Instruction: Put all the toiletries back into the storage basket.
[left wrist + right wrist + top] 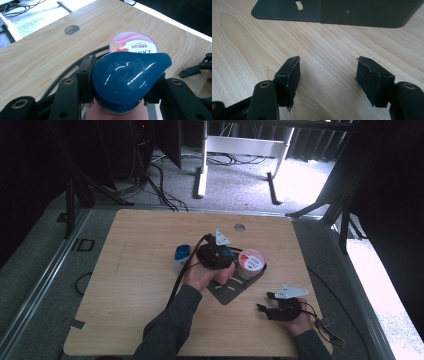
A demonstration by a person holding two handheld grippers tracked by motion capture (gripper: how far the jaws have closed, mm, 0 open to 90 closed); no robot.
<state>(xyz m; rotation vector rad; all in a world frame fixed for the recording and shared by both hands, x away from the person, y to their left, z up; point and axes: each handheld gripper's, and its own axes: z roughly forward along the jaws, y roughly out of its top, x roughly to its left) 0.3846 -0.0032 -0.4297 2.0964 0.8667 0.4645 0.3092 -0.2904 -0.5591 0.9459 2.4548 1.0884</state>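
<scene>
My left tongs clamp a blue teardrop-shaped cap over the dark tray, just beside the pink-lidded cup. My right tongs are spread, nothing between them, above bare worktop.

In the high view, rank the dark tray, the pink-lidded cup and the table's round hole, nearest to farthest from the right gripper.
From the right gripper:
1. Dark tray, just up-left of it.
2. Pink-lidded cup, standing at the tray's far end.
3. Round hole, near the table's far edge.
</scene>
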